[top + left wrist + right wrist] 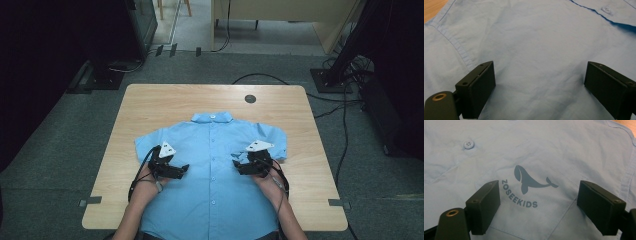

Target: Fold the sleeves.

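Light blue shirt lying flat and buttoned on the wooden table, collar far from the person, left gripper over its left chest, jaws spread wide and empty, right gripper over the whale logo, jaws also apart, holding nothing

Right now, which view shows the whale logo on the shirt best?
The right gripper view: the whale logo sits sharp between the open jaws, its lettering readable. The high view shows the whole blue shirt but no logo detail. The left gripper view shows plain shirt fabric.
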`<state>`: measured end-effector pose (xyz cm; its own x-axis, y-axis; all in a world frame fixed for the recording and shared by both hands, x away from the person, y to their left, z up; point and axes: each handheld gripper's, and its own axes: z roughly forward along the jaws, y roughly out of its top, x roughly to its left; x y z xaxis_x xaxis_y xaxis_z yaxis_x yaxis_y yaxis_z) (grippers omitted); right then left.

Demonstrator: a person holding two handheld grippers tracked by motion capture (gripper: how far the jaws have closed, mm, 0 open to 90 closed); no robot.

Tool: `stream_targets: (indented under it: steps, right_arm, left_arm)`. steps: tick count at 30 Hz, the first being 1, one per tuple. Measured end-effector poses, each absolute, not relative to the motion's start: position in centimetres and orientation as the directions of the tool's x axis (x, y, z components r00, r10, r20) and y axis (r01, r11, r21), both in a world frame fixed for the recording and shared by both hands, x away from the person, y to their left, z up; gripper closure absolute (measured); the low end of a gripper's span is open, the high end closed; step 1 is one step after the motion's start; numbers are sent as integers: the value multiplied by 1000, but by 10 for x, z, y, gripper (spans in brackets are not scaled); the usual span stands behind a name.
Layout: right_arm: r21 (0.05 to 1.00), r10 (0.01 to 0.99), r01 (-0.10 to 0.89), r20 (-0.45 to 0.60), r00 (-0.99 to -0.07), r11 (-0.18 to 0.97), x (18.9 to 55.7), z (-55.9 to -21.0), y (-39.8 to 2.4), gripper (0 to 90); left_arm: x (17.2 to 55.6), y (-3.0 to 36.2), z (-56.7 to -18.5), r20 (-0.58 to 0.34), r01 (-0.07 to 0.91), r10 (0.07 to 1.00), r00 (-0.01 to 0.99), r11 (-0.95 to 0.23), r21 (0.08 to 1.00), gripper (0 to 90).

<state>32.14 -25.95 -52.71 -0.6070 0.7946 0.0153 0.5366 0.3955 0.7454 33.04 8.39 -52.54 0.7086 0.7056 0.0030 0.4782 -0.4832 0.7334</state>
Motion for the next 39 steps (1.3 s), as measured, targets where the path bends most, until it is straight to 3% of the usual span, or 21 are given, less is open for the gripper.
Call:
stream_targets:
  steps: [39]
  right_arm:
    - [746,771,520,13,-636,416,324,-527,-261,175]
  left_arm:
    - [330,84,-525,3,482,711,703,-479,733,99]
